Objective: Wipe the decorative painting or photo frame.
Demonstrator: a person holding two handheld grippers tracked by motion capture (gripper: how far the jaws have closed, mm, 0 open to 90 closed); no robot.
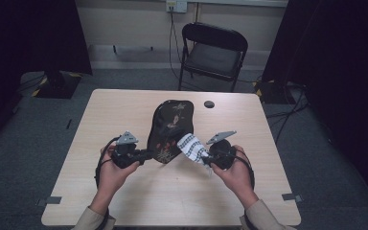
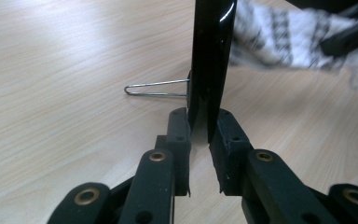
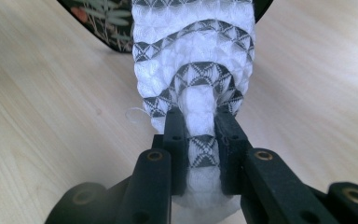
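The table has a pale wood-grain top, smooth and matt with a faint sheen. The black tray looks lacquered or of glossy plastic: its edge in the left gripper view reflects light sharply, and its face carries a painted leaf and flower pattern. A thin bare-metal wire stand, bright and smooth, projects from its back. The cloth is white textile with grey-black patterned bands, its surface puckered and rough, with a loose thread at one edge. The left gripper and right gripper have matt black plastic jaws with brass-coloured metal rivets. The chair appears to be dark matt metal with a padded seat.
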